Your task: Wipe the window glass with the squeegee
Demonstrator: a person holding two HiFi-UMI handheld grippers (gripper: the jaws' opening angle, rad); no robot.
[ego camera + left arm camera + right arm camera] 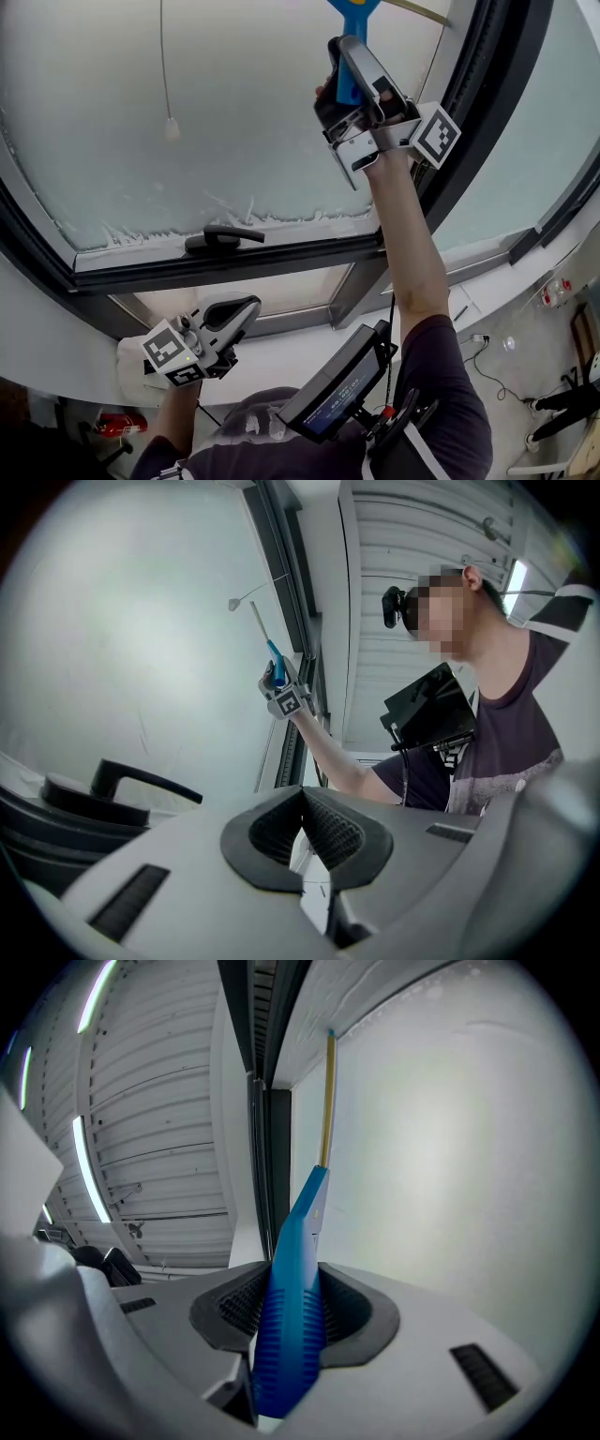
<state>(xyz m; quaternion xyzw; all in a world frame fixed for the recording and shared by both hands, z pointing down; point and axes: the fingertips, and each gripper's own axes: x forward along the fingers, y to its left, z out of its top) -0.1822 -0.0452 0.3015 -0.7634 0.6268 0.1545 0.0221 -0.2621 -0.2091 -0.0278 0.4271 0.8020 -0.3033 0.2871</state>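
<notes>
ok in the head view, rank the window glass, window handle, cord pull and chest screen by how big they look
1. window glass
2. chest screen, though it sits nearer the camera, which inflates it
3. window handle
4. cord pull

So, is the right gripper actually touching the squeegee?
Touching. In the right gripper view, the right gripper has both jaws clamped against the blue handle of the squeegee.
</notes>
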